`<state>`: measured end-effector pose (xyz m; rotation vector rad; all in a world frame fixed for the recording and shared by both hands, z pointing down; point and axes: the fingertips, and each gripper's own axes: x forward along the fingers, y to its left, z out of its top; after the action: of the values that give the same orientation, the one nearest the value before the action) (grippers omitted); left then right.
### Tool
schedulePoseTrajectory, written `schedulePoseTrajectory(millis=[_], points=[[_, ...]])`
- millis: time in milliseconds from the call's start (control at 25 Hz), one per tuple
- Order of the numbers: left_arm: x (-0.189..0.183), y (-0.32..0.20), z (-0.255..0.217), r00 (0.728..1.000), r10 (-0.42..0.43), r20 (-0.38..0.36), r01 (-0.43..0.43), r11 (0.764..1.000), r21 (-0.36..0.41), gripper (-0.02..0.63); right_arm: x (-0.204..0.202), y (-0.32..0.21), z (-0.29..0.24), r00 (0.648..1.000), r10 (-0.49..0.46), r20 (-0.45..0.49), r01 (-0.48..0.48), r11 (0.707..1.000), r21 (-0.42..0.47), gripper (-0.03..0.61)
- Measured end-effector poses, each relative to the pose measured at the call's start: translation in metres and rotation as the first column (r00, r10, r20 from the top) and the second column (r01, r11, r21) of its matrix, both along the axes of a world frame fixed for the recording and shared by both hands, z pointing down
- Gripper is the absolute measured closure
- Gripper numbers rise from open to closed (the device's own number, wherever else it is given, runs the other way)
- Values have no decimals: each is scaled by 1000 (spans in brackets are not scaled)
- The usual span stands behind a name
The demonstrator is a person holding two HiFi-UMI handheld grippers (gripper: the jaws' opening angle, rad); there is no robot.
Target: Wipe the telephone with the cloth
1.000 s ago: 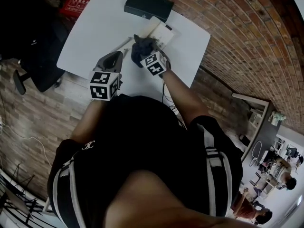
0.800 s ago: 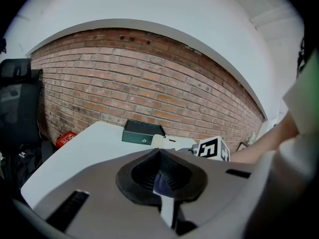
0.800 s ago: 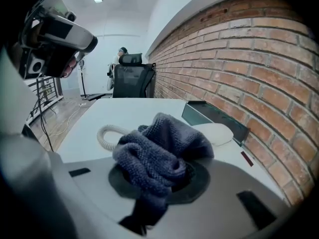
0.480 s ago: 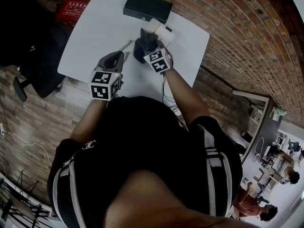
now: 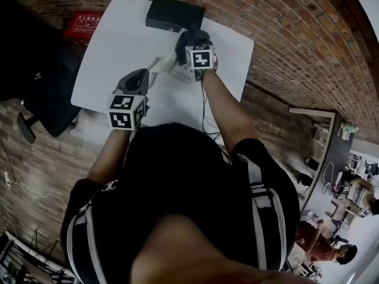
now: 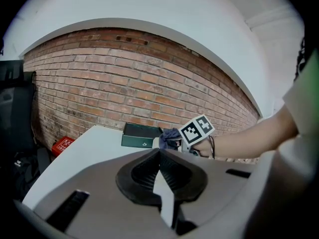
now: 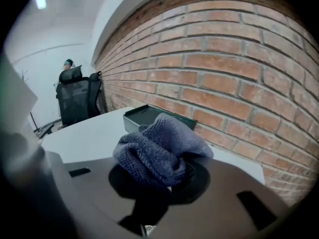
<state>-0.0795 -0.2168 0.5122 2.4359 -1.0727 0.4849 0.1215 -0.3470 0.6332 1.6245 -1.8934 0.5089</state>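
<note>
Most of the white telephone is hidden under the right gripper, so its long axis cannot be read. It sits on the white counter and shows only as a pale strip. Over the telephone's far part is the blue-grey cloth, bunched and clamped in the right fingers. The unwiped surface therefore seems to lie just below the cloth and nearer the person, and a pull back along the telephone looks like the natural stroke. The left gripper hangs off the telephone's near-left side, apart from it, its fingers closed tip to tip on nothing. Just beyond the telephone stands a dark green box; whether it holds anything cannot be told.
</note>
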Motion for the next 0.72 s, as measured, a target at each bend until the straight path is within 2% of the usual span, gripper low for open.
schedulePoseTrajectory(millis=[80,280,400,520,720], points=[[4,-2,0,1000,15,-2,-15,1000,5,621,11,-2,-14,999,43,22,-43,999,32,523],[29,-6,-8,997,80,-11,-80,997,21,621,18,11,-69,994,39,98,-59,977,206,523],[44,-7,-16,993,120,-17,-120,992,43,621,22,33,-110,989,57,136,-98,944,316,523],[58,-9,-22,987,161,-22,-159,985,67,620,29,62,-148,984,86,157,-145,898,414,525],[80,-6,-31,976,217,-19,-214,971,107,621,38,123,-191,976,143,164,-208,836,508,525]])
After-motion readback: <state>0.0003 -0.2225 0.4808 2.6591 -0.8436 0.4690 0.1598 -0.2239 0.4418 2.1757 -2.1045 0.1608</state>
